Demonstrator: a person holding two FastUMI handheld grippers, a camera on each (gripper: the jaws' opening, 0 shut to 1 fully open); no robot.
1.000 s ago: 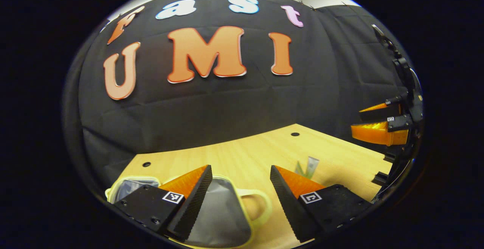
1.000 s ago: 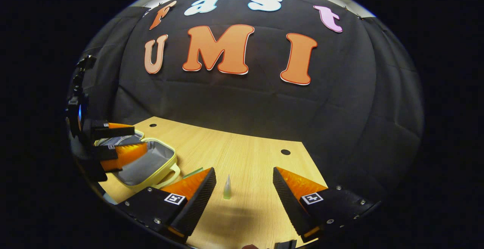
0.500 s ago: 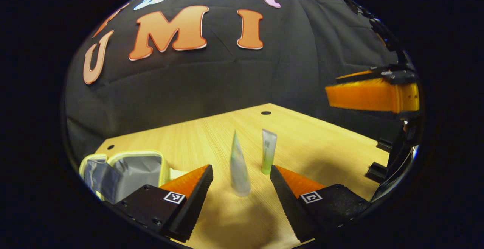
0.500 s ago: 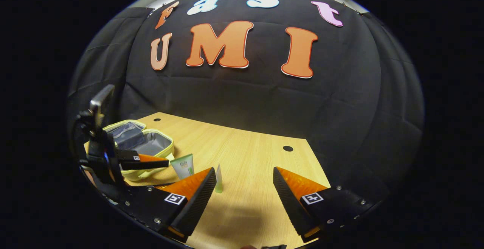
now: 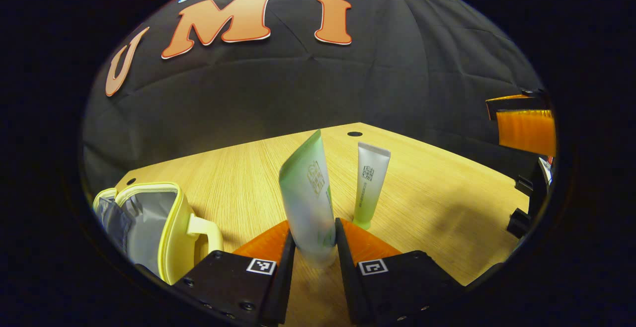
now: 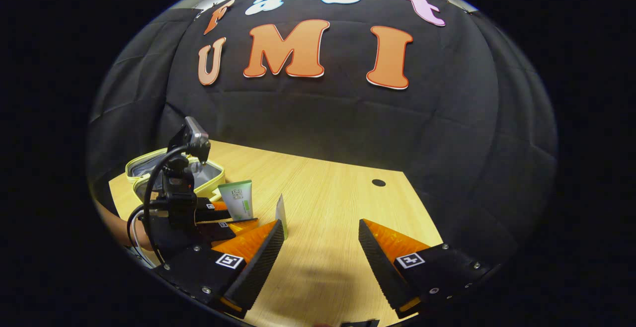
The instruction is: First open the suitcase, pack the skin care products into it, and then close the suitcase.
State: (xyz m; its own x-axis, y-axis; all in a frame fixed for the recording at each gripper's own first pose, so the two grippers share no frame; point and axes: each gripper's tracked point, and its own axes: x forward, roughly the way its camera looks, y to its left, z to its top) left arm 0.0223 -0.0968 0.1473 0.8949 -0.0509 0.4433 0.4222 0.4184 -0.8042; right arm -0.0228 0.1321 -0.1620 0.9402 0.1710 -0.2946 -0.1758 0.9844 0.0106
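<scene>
In the left gripper view, the left tool (image 5: pixel 314 260) is clamped on the lower part of a frosted, pale green plastic skin care tube (image 5: pixel 308 203), one finger pressing each side; the tube stands on its cap on the light wooden surface (image 5: pixel 437 188) and leans slightly. Just beyond it a slimmer translucent tube with a green base (image 5: pixel 370 183) stands upright, apart from the first. To the left, the small pale yellow suitcase with a grey lining (image 5: pixel 149 227) lies open on the surface, its handle facing the tubes. In the right gripper view, the right tool (image 6: pixel 320 247) hangs above bare wood with its fingers spread wide and nothing between them, near the slimmer tube (image 6: pixel 281 213).
</scene>
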